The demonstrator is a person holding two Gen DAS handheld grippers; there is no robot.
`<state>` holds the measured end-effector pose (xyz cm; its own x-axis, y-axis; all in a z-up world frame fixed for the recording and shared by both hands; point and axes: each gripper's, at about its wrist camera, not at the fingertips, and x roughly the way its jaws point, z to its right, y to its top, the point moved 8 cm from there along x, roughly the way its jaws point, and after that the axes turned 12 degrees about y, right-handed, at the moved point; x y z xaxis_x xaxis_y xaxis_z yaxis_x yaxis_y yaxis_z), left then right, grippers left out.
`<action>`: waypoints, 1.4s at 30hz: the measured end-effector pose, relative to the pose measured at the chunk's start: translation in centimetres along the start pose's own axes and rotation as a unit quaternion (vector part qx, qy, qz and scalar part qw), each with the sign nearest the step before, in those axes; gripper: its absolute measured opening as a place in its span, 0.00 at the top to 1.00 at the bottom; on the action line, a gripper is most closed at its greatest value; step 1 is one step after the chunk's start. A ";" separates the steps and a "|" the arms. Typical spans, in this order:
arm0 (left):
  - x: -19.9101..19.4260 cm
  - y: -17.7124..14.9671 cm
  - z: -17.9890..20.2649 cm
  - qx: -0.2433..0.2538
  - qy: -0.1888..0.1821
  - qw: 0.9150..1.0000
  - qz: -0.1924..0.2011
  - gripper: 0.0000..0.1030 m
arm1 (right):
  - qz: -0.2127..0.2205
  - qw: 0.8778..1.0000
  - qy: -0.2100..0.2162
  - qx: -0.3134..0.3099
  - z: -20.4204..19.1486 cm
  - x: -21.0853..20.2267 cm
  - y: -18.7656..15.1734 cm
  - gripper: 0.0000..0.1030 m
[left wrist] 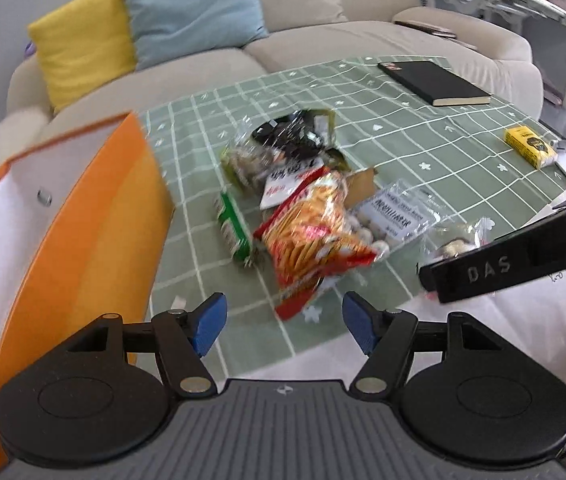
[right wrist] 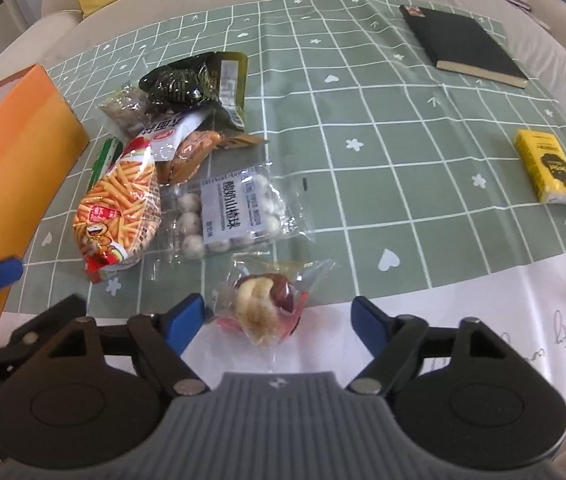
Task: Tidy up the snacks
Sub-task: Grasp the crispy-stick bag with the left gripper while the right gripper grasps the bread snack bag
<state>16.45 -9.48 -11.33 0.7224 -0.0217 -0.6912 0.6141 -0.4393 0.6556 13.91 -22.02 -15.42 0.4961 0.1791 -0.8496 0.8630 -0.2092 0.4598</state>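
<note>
A heap of snack packets lies on the green checked tablecloth [right wrist: 383, 128]. An orange-red bag of snack sticks [left wrist: 311, 236] [right wrist: 119, 208] lies nearest the orange box [left wrist: 95, 240] [right wrist: 15, 160]. Beside it are a clear pack of white balls [right wrist: 227, 212], a green packet [left wrist: 233, 224], a dark packet [right wrist: 179, 84] and a small clear pouch with a red and white sweet [right wrist: 263, 304]. My left gripper [left wrist: 283, 320] is open just short of the stick bag. My right gripper [right wrist: 279, 320] is open, with the small pouch between its fingers.
A black notebook [right wrist: 467, 44] [left wrist: 435, 82] lies at the table's far right. A yellow box [right wrist: 547, 172] [left wrist: 529, 146] sits near the right edge. A beige sofa with yellow [left wrist: 83, 44] and blue cushions stands behind the table. The right gripper's arm [left wrist: 515, 260] shows in the left wrist view.
</note>
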 end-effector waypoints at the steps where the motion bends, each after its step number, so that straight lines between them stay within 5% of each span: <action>1: 0.0 0.2 0.2 0.006 0.000 1.000 0.006 0.24 | 0.000 1.000 0.007 0.000 -0.1 0.0 0.1 0.31; 5: 0.5 1.0 1.4 0.050 0.011 0.998 0.030 0.23 | 0.004 1.000 0.026 -0.004 -0.7 0.2 0.3 0.52; 17: 2.7 1.5 4.5 0.130 0.038 0.989 0.051 0.23 | 0.006 0.999 0.044 0.000 -0.8 0.4 0.6 0.54; 22: 2.4 1.1 4.5 0.141 0.053 0.987 0.061 0.41 | 0.006 0.999 0.050 0.002 -0.9 0.4 0.5 0.54; 26: 1.9 0.9 4.2 0.131 0.046 0.989 0.057 0.57 | 0.005 0.999 0.053 0.004 -0.9 0.5 0.5 0.54; 42: -2.2 -0.8 1.2 0.036 0.029 0.999 0.028 0.63 | -0.015 0.997 0.076 -0.010 -2.6 -0.4 -1.0 0.55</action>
<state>14.00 -10.10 -10.73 0.7732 0.0024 -0.6341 0.5493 -0.5023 0.6678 13.08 -19.41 -14.87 0.4767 0.3293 -0.8151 0.8791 -0.1819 0.4406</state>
